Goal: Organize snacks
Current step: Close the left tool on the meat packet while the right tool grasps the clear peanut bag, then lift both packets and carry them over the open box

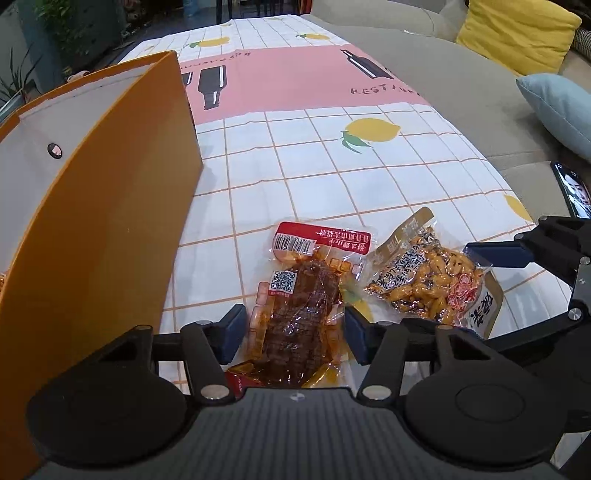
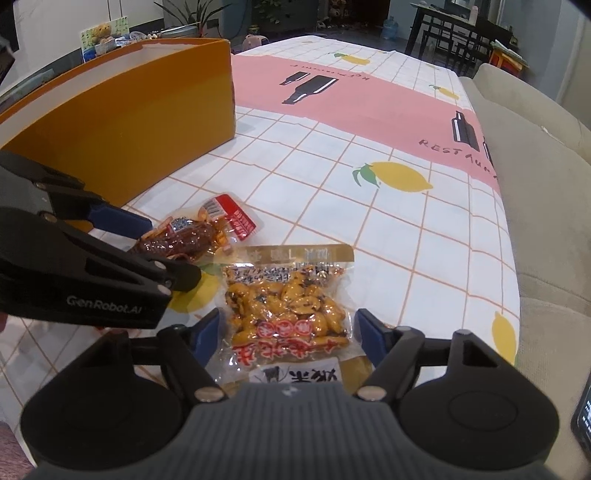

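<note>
At the bottom of each wrist view, 1 released tool straddles 1 packet: the left tool around the red braised-meat packet, the right tool around the yellow nut packet, pads clear. Both lie on the lemon-print surface; the orange box stands upper left.

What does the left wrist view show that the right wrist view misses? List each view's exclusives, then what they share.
Only the left wrist view: a yellow cushion, a blue cushion, and the inside wall of the orange box.

Only the right wrist view: a dark dining table with chairs and a teddy bear picture.

Both: the brown snack packet between the left gripper fingers, the yellow snack packet between the right gripper fingers, and the lemon-print tablecloth.
</note>
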A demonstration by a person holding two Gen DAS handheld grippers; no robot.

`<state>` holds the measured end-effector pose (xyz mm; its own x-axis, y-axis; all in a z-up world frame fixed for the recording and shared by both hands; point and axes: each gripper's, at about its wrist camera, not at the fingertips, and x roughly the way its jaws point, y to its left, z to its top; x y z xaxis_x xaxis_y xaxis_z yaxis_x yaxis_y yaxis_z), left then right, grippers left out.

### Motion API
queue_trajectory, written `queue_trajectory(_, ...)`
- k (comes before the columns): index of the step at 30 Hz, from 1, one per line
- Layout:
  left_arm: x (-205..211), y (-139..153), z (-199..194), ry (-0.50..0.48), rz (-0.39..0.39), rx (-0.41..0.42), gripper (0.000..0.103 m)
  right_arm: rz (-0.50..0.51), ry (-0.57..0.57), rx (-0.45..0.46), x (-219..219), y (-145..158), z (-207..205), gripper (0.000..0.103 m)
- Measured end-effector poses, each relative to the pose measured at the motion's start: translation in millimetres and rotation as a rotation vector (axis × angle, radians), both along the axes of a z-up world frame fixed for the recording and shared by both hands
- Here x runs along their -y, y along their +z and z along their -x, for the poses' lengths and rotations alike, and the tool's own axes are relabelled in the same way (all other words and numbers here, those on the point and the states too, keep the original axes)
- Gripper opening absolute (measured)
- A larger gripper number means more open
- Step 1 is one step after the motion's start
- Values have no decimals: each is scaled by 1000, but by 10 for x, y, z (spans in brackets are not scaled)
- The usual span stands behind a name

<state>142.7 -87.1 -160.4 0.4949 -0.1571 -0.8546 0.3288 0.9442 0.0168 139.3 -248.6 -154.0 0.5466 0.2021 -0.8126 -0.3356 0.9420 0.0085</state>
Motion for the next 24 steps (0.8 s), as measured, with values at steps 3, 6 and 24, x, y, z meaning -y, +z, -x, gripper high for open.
queue_trajectory(3,7,3,16,5,2,-7,61,-29,-4,-13,19,8,-4,71)
queue_trajectory(6,-1,6,16,14,1,-19,61,-17,2,-13,-6,15,7,71)
queue_trajectory(24,-19,487,169,51,72,4,60,-48,-80,-31,106,311,138,71)
